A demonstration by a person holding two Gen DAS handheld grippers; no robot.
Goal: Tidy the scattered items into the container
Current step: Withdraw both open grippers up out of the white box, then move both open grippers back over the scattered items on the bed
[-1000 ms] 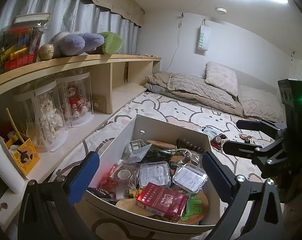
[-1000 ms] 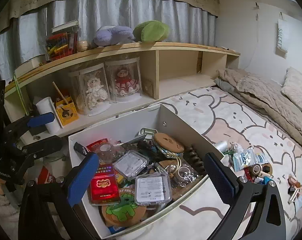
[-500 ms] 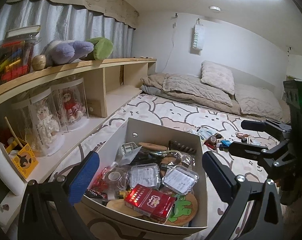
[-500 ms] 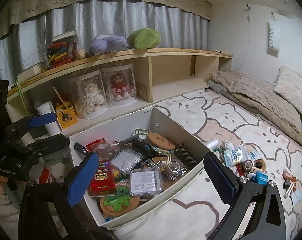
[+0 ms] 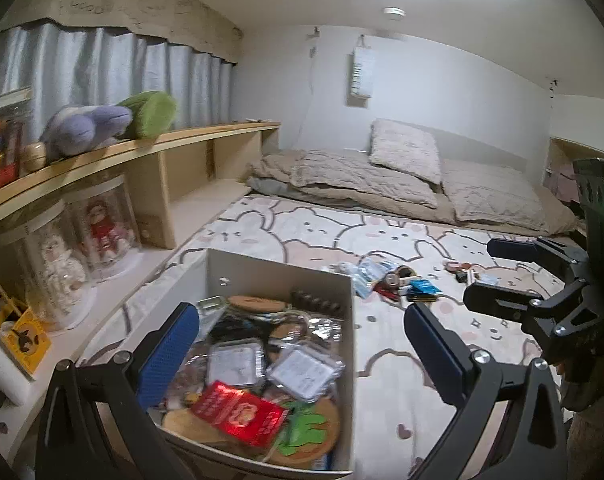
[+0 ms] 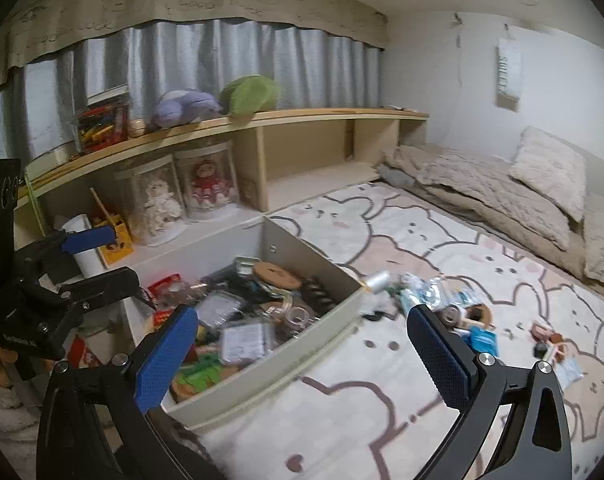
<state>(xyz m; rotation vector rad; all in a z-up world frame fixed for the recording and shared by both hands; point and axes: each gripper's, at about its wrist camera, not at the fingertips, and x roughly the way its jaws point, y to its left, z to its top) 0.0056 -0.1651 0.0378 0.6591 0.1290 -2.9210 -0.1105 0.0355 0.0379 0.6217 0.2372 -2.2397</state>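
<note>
A white open box point(image 5: 351, 364) point(image 6: 302, 354) rests on the patterned bed cover, filled with small items such as a red packet point(image 5: 238, 414), clear cases and a cork coaster point(image 6: 276, 274). Scattered small items point(image 5: 397, 282) point(image 6: 445, 312) lie on the cover to the right of the box. My left gripper point(image 5: 302, 354) hovers open above the box's near end, holding nothing. My right gripper point(image 6: 302, 354) is open and empty over the box's right wall. Each gripper shows in the other's view: the right gripper point(image 5: 501, 276) and the left gripper point(image 6: 98, 256).
A wooden shelf point(image 6: 262, 120) runs along the left with plush toys point(image 6: 206, 102), two doll cases point(image 6: 182, 196) and a crayon jar. Folded beige bedding and pillows point(image 5: 405, 176) lie at the bed's far end. More small bits point(image 6: 549, 340) sit further right on the cover.
Both grippers have pulled back and swung right, so the box looks smaller and more of the bed and scattered items shows. Both stay open.
</note>
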